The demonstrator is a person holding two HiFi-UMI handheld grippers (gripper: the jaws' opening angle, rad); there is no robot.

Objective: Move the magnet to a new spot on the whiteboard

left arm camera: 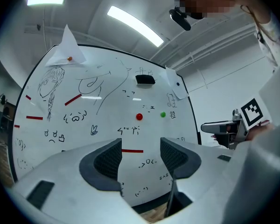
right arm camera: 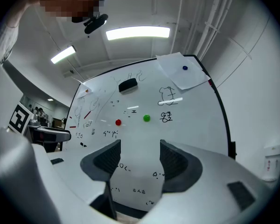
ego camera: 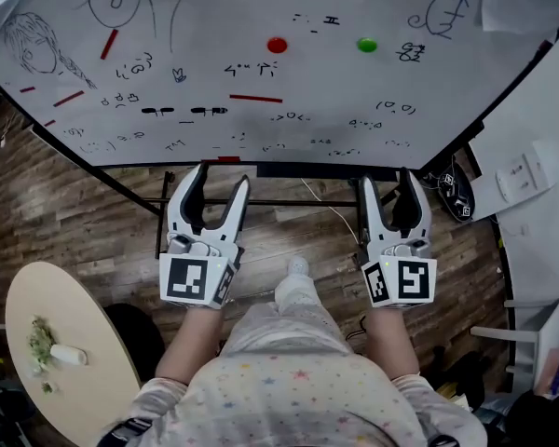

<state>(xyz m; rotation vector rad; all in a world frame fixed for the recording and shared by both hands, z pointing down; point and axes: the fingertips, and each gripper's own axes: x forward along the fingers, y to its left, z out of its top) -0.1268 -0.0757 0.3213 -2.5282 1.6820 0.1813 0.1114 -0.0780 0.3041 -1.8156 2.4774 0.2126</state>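
A whiteboard [ego camera: 354, 91] covered in doodles stands in front of me. A round red magnet [ego camera: 277, 45] [left arm camera: 139, 116] [right arm camera: 118, 122] and a round green magnet [ego camera: 366, 45] [left arm camera: 163, 114] [right arm camera: 146, 118] stick to it side by side near the middle. My left gripper [ego camera: 221, 182] [left arm camera: 140, 158] is held below the board's lower edge, open, with nothing between its jaws. My right gripper [ego camera: 388, 181] [right arm camera: 140, 160] sits level with it to the right, also open and holding nothing. Both are well short of the magnets.
Red strip magnets [ego camera: 255, 98] and a black eraser [left arm camera: 145, 79] are on the board, and a paper sheet [right arm camera: 183, 71] is pinned by a blue magnet at its top right. A round wooden table [ego camera: 65, 343] stands at my lower left. A white wall [ego camera: 540, 175] is to the right.
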